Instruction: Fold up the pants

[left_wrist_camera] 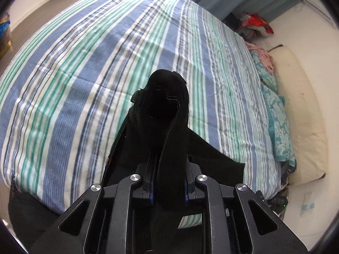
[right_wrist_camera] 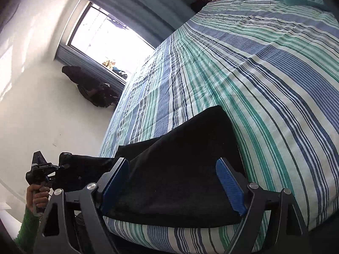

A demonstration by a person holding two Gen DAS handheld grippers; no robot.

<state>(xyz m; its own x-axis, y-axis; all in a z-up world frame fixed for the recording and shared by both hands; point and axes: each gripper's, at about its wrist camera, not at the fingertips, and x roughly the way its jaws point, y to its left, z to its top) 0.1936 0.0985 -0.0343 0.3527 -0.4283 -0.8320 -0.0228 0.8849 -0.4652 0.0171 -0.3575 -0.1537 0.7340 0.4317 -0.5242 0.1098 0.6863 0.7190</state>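
The black pants (right_wrist_camera: 180,169) lie at the near edge of the striped bed (right_wrist_camera: 254,74). My left gripper (left_wrist_camera: 168,182) is shut on a bunched part of the pants (left_wrist_camera: 167,114) and holds it up above the bed; cloth drapes over and hides the fingertips. It also shows in the right wrist view (right_wrist_camera: 57,167), at the far left, off the bed's edge. My right gripper (right_wrist_camera: 172,177) is open, its blue pads (right_wrist_camera: 229,187) spread on either side of the pants, with nothing between them gripped.
Teal patterned pillows (left_wrist_camera: 273,110) and a cream pillow (left_wrist_camera: 300,114) lie along the bed's right side. A pile of clothes (left_wrist_camera: 254,26) sits at the far corner. A window (right_wrist_camera: 110,40) and dark bags (right_wrist_camera: 93,89) are beyond the bed.
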